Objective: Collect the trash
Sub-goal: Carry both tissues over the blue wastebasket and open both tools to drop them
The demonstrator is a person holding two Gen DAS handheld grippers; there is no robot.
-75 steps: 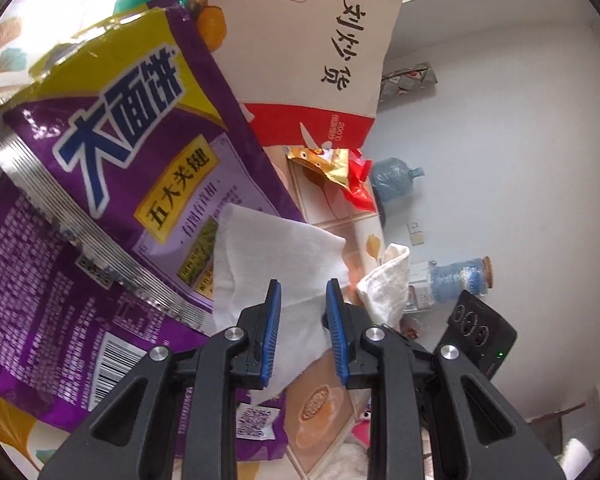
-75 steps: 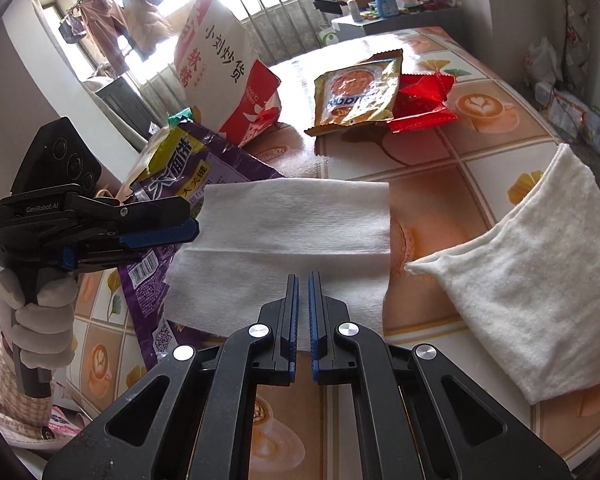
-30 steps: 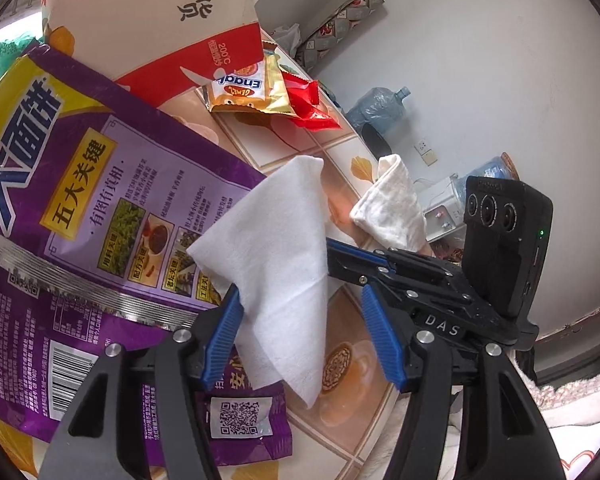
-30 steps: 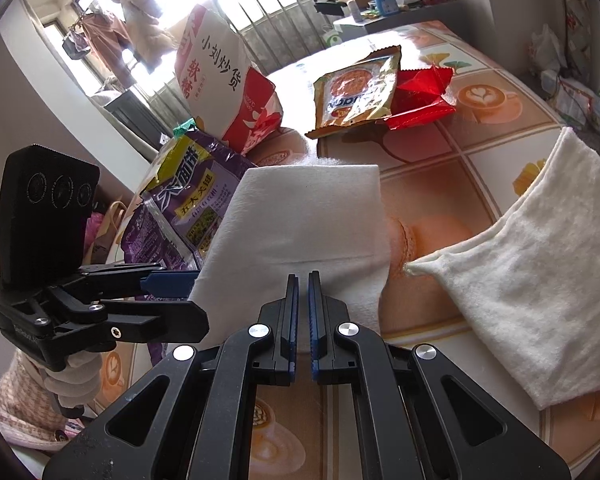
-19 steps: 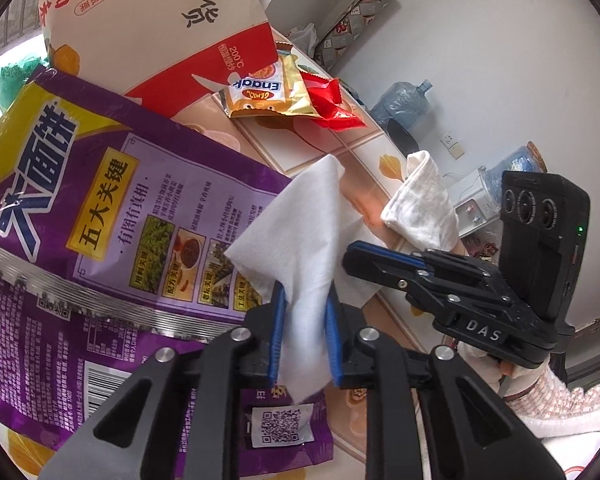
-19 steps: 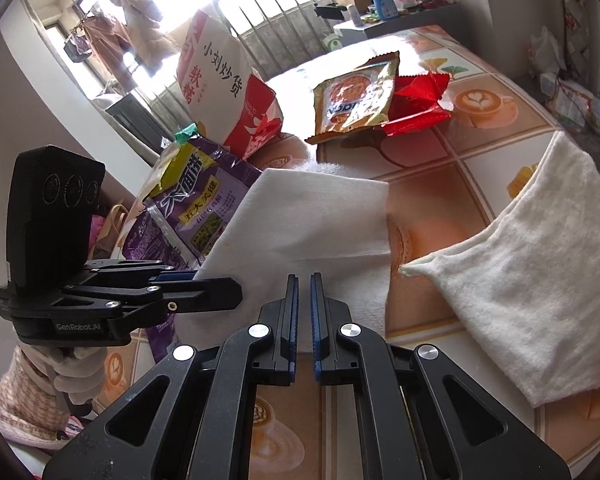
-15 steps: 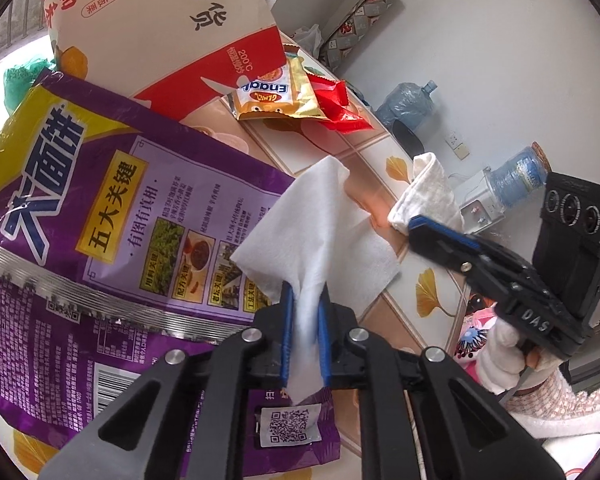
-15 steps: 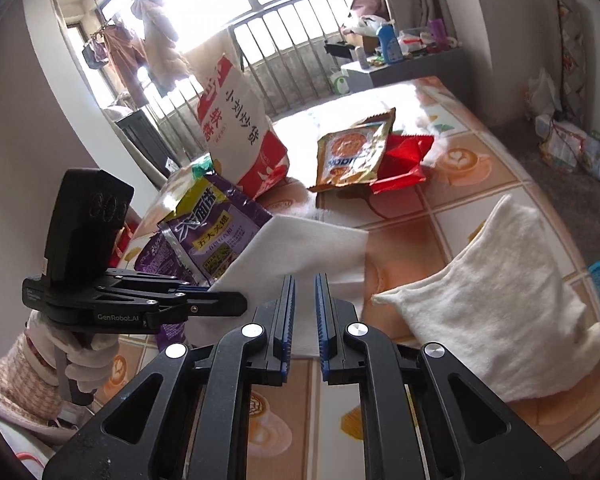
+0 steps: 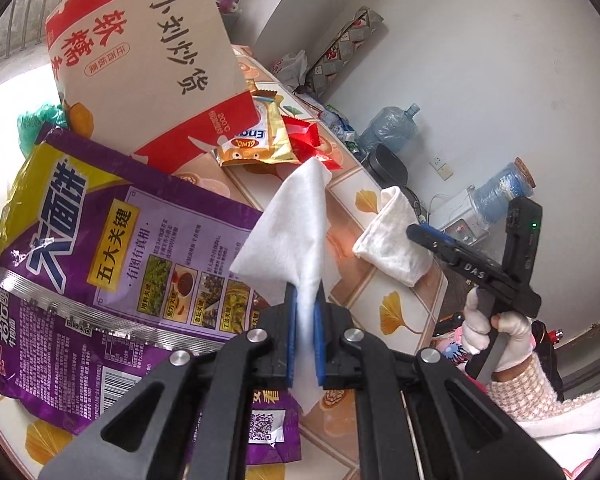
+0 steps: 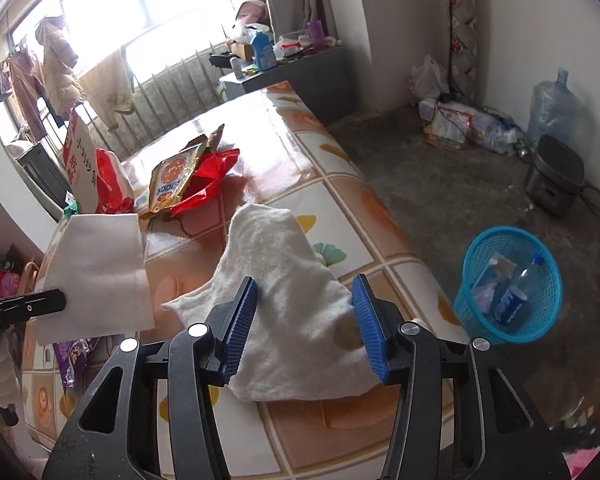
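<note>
On the tiled table (image 10: 340, 184), items largest to smallest, as inspected:

Table surface: glossy cloth, orange and cream tile print, strewn with wrappers.
Large purple foil snack bag (image 9: 112, 264): lying flat at the near-left corner, untouched.
Red-and-cream paper snack bag (image 9: 152, 60): standing behind the purple bag.
Off-white terry cloth (image 10: 300, 304): rumpled heap near the table's right edge, directly ahead of the right tool.
Round blue plastic mesh basket (image 10: 476, 264): on the floor beside the table, already holding a bottle and a packet; judged to be the trash receptacle.
White paper tissue (image 9: 296, 232): the item in hand, lifted clear of the table at its near-left part, hanging from the left tool.
Gold biscuit wrapper (image 9: 256, 140): mid-table, overlapping a crumpled red foil wrapper (image 10: 208, 184).
Left gripper (image 9: 305, 344): clenched on the tissue's lower end, pads pressing the sheet.
Right gripper (image 10: 306, 322): released, jaws having just been opening; the cloth lies beyond them, nothing pressed.
Step in hand: handover of the tissue, complete; carrying rests with the left tool.
Next move, judged: take the tissue across to the basket without dragging it over the wrappers; the right tool is placed to take the cloth if that counts as trash.
Change from the earlier frames: the tissue was pinched by the right tool and the left stood wide around it; grips have swapped, and the right has swung towards the cloth and basket.
</note>
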